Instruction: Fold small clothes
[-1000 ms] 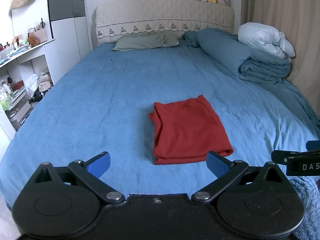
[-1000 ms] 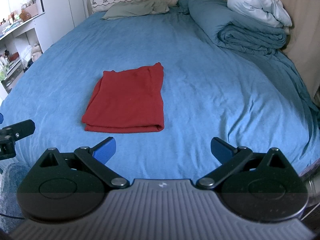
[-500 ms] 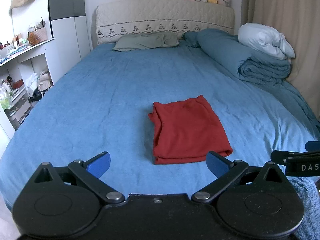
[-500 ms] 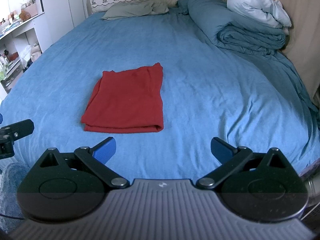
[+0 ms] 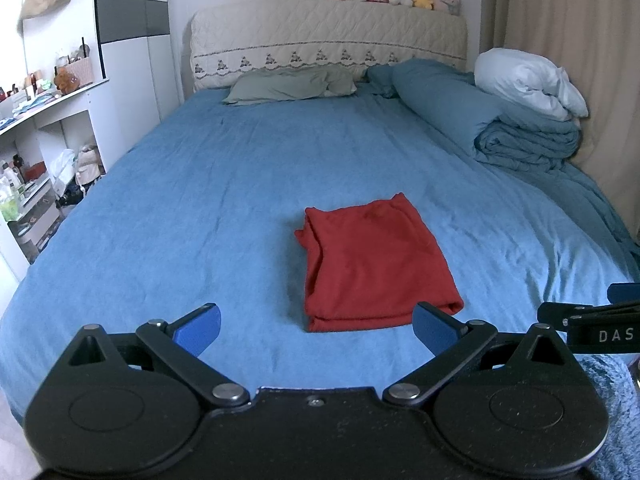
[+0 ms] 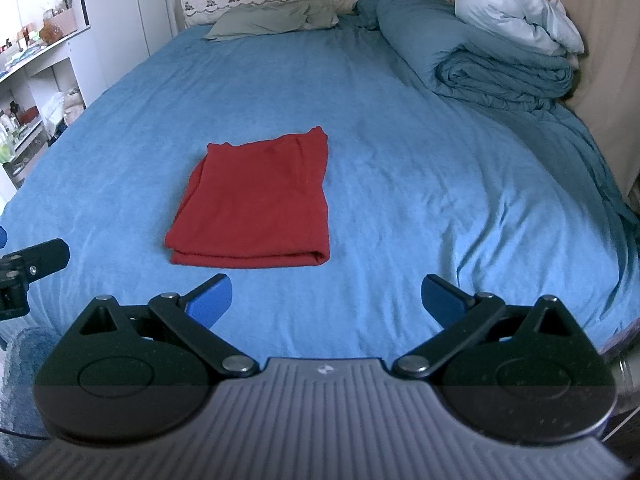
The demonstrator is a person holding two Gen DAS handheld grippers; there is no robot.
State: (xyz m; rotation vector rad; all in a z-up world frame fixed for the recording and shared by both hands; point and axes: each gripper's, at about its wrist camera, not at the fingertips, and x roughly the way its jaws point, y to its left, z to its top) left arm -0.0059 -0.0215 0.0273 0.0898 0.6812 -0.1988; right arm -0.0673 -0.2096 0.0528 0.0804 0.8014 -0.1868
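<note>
Left wrist view, folded red garment (image 5: 374, 266) on bed ahead, clear of both wide-spread grippers, left gripper (image 5: 316, 326), right gripper (image 6: 326, 298)

Both the left gripper (image 5: 316, 330) and the right gripper (image 6: 327, 300) are showing blue fingertip pads on black linkage arms with silver pivot screws and round black housings, the right one wearing a ribbed grey cover.
</note>
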